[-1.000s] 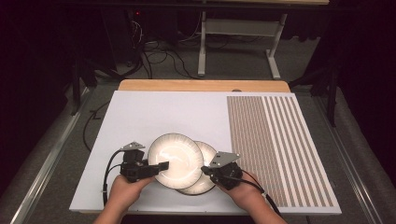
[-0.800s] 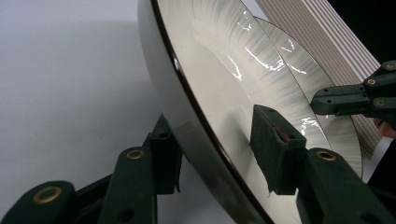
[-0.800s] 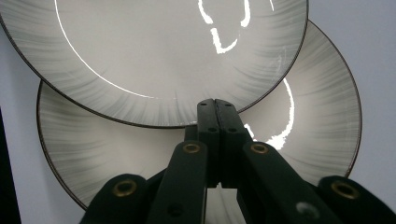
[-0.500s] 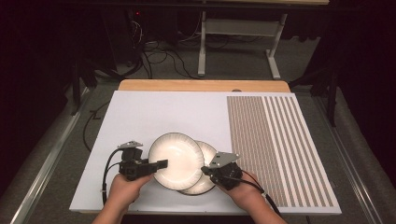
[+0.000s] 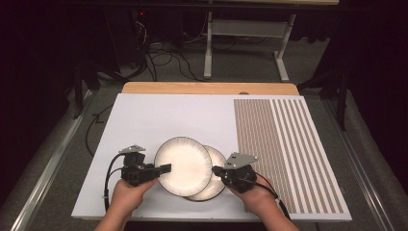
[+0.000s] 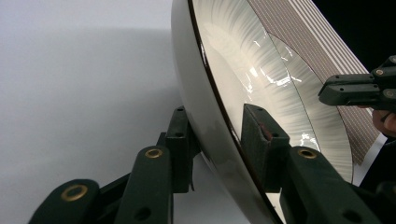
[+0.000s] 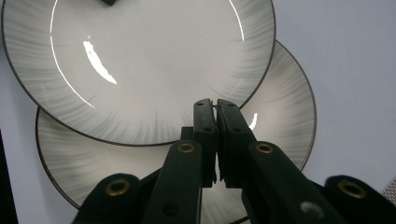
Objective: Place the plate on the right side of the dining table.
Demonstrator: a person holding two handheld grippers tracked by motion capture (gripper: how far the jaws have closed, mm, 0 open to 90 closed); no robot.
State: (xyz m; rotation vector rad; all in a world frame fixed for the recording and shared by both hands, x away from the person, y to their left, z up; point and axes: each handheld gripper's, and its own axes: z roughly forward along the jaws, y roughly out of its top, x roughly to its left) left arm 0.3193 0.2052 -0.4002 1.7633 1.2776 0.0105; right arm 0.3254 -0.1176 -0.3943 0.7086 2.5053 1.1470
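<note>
1. Left gripper [image 5: 163, 168] at the left edge of the upper plate [image 5: 183, 166], held level, pointing toward the plate's centre. Jaws have just been closing; one sits above the rim, one beneath it.
2. Right gripper [image 5: 216, 170] at the plate's right side, pointing left, jaws pressed together with nothing between them.
3. Both hands grip from behind, forearms entering from the near edge.
</note>
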